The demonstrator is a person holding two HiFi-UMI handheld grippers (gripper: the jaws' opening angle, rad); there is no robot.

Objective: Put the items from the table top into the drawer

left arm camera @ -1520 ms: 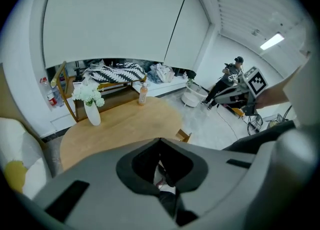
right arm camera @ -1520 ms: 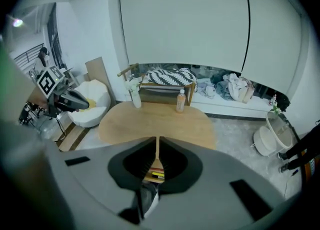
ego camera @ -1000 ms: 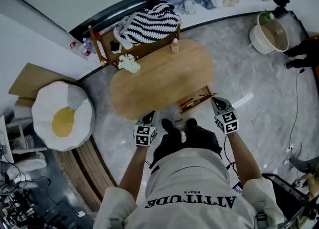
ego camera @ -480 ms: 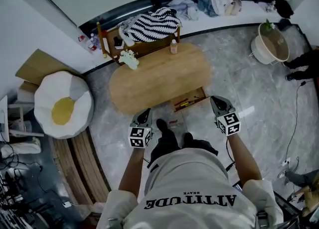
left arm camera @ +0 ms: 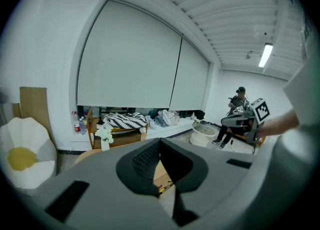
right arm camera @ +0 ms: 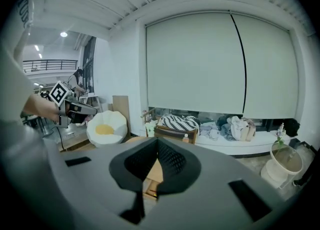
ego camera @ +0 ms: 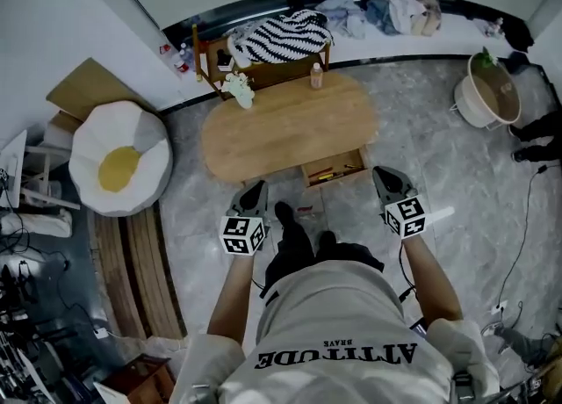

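The oval wooden table (ego camera: 281, 134) carries a small bottle (ego camera: 316, 75) at its far edge and a white flower vase (ego camera: 237, 88) at its far left. Its drawer (ego camera: 335, 169) stands pulled out on the near side, with a few small items inside. My left gripper (ego camera: 255, 191) hovers over the floor short of the table's near edge, shut and empty. My right gripper (ego camera: 381, 176) hangs just right of the drawer, also shut on nothing. Through the left gripper (left arm camera: 160, 146) and the right gripper (right arm camera: 158, 146) the table and drawer show behind the closed jaws.
An egg-shaped beanbag (ego camera: 118, 169) sits left of the table. A wooden bench with a striped blanket (ego camera: 279, 35) stands behind it. A round basket (ego camera: 492, 99) is at the right, clothes (ego camera: 391, 7) lie along the wall. A small red item (ego camera: 305, 211) is on the floor near my feet.
I have stepped back from the table, so both grippers are now farther from its near edge. Both stay shut and empty.
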